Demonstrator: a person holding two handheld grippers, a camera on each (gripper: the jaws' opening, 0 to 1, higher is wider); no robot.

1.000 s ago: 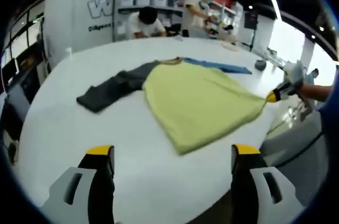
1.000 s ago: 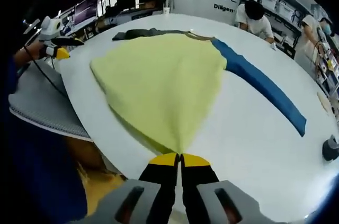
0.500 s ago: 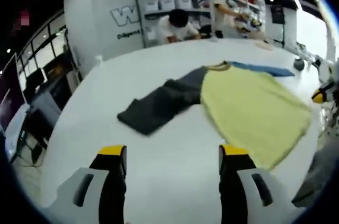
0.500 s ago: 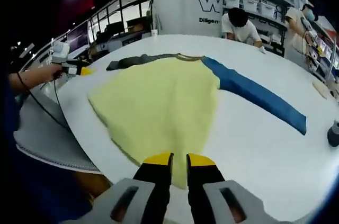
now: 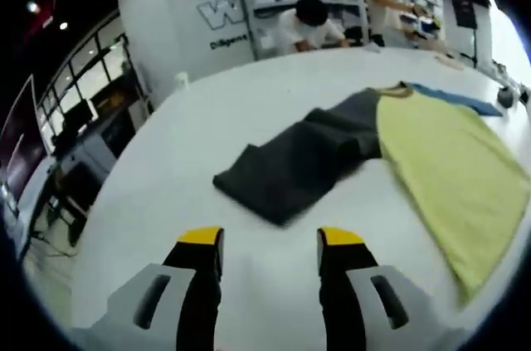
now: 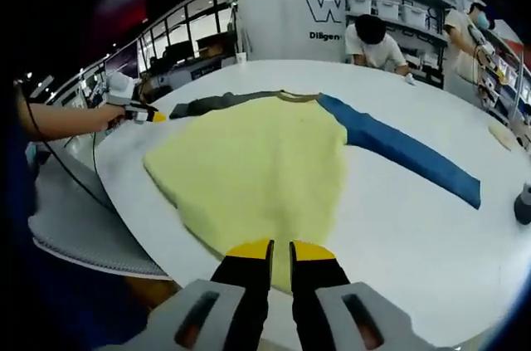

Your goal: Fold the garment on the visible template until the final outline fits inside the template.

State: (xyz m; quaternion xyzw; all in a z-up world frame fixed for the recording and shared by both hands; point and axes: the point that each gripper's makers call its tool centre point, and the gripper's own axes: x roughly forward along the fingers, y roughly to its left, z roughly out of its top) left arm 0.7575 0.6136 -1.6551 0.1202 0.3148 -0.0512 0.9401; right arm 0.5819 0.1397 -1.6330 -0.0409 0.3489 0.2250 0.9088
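Observation:
The garment lies flat on the white table (image 5: pixel 191 127): a yellow body (image 5: pixel 452 164), a dark grey sleeve (image 5: pixel 294 164) bunched up, and a blue sleeve (image 5: pixel 455 99) stretched out. My left gripper (image 5: pixel 270 239) is open a short way in front of the grey sleeve's end, with nothing between its fingers. In the right gripper view the yellow body (image 6: pixel 257 164) spreads ahead, with the blue sleeve (image 6: pixel 406 152) to the right and the grey sleeve (image 6: pixel 207 104) far left. My right gripper (image 6: pixel 280 250) stands slightly open at the yellow hem, jaws a narrow gap apart. The left gripper (image 6: pixel 153 116) hovers by the grey sleeve's tip.
Two people work at shelves (image 6: pixel 390 11) behind the table's far side. A small dark object (image 6: pixel 523 204) stands at the table's right edge. The rounded table edge (image 6: pixel 124 202) runs close to the yellow hem, with a grey surface (image 6: pixel 75 218) below it.
The right gripper went from shut on the yellow hem to slightly open, and the hem now lies on the table. The left gripper has swung over to the grey sleeve.

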